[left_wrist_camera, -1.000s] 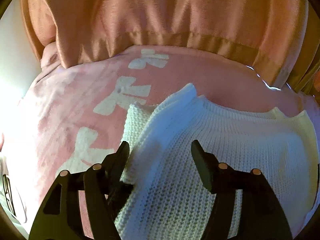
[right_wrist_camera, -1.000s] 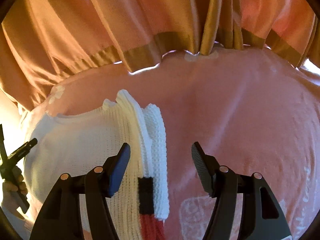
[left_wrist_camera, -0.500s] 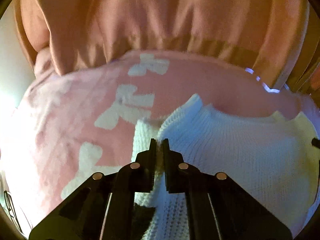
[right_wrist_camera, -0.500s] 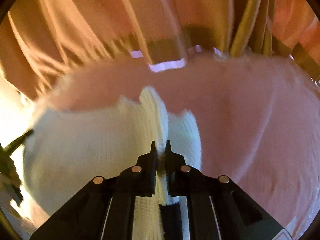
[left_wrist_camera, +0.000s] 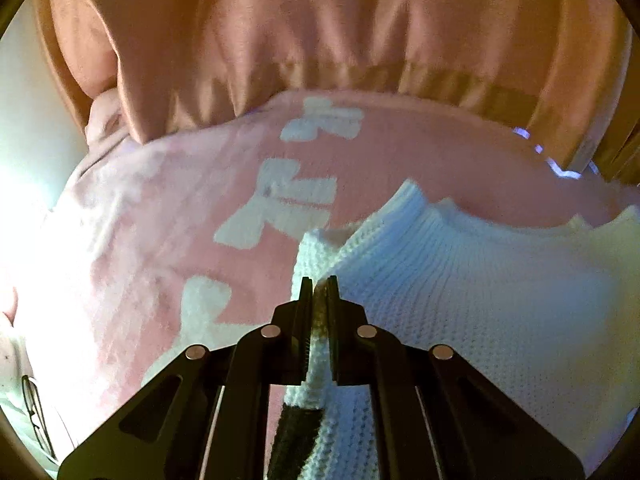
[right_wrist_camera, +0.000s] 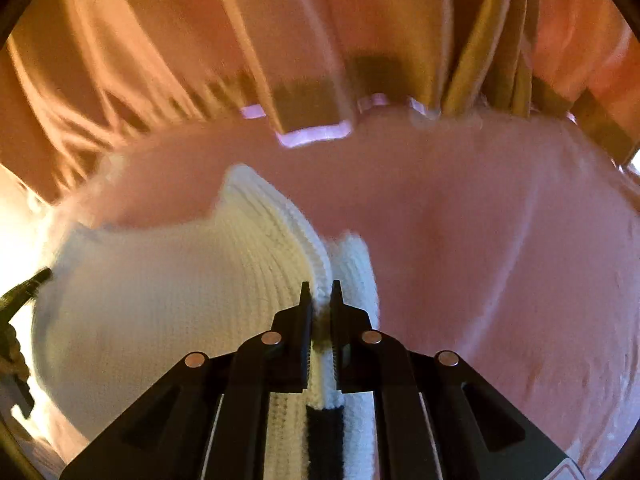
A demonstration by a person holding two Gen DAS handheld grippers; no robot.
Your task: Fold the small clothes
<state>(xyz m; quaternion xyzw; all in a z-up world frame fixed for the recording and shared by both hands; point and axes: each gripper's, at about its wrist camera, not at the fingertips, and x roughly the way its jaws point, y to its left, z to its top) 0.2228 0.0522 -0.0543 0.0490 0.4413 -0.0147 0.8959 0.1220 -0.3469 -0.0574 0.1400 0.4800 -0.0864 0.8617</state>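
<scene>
Knitwear, a white sweater (left_wrist_camera: 460,280), sits pinched at opposite edges by left gripper (left_wrist_camera: 319,286) and right gripper (right_wrist_camera: 320,290).

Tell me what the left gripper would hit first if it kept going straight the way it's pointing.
The left gripper, shut on the white knitted sweater, would probably press further into its bunched shoulder fold, then the pink fleece blanket with white bows beneath it; depth is uncertain.

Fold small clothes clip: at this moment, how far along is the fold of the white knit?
Done: the white knit sweater lies spread on the pink blanket, and both grips are made. In hand: the left gripper is shut on its left shoulder edge, the right gripper shut on the opposite shoulder. Left: no fold shows yet in the part of the body in view; folding is still to do.
</scene>
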